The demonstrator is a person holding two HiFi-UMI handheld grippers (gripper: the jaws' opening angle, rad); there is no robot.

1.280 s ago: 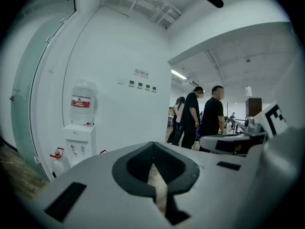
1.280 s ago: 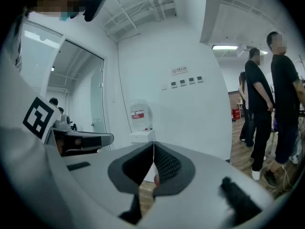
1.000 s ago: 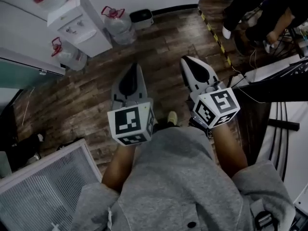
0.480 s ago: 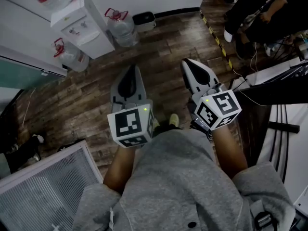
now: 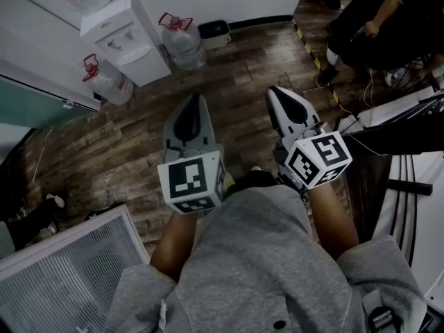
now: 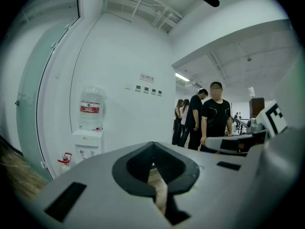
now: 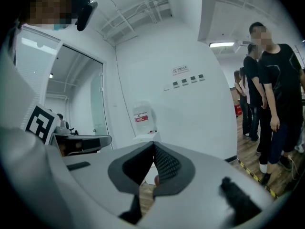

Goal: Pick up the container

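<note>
The person held both grippers out over the wooden floor, side by side and apart. The left tongs were closed, tips together on nothing; the right tongs were the same. By the wall stood a water dispenser with a jug beside it. I couldn't tell where the container was.

Floor dark matt wood planks; sweatshirt grey cloth; left claw probably matt grey plastic.
</note>
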